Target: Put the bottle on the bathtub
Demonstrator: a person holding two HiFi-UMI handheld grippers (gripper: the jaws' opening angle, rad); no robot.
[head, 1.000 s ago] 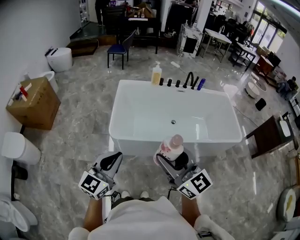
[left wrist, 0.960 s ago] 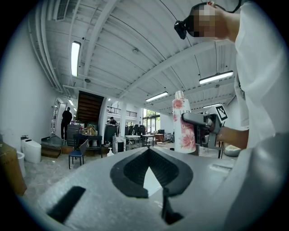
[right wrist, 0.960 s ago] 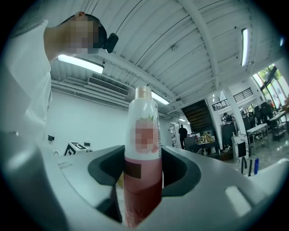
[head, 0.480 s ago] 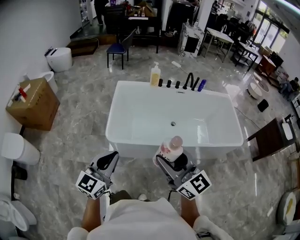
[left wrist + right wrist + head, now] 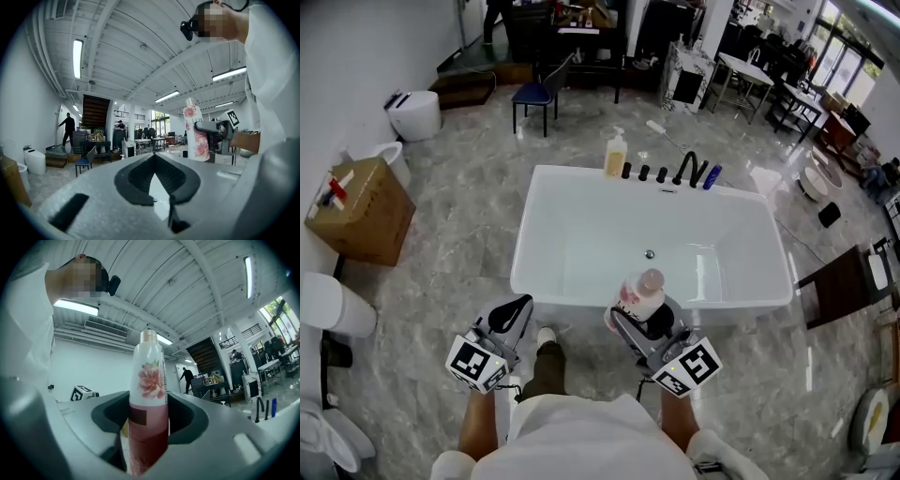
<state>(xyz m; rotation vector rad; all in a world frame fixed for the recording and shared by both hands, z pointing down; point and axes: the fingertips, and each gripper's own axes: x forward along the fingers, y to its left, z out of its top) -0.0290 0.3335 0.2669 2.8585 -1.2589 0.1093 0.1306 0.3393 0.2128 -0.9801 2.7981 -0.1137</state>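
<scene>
A pink and white flowered bottle (image 5: 640,294) with a pink cap stands upright in my right gripper (image 5: 639,328), which is shut on it, just over the near rim of the white bathtub (image 5: 581,295). In the right gripper view the bottle (image 5: 150,399) fills the middle between the jaws. My left gripper (image 5: 508,319) hangs at the left, short of the tub's near rim, shut with nothing in it. From the left gripper view the bottle (image 5: 196,133) shows at the right, held by the other gripper.
On the tub's far rim stand a yellow pump bottle (image 5: 616,154), black taps (image 5: 684,170) and a blue bottle (image 5: 713,176). A cardboard box (image 5: 358,208) and a toilet (image 5: 416,113) are at the left. A dark table (image 5: 839,279) is at the right.
I have stepped closer to the tub. The bottle in my right gripper now sits over the near rim, and one foot shows between the grippers.
</scene>
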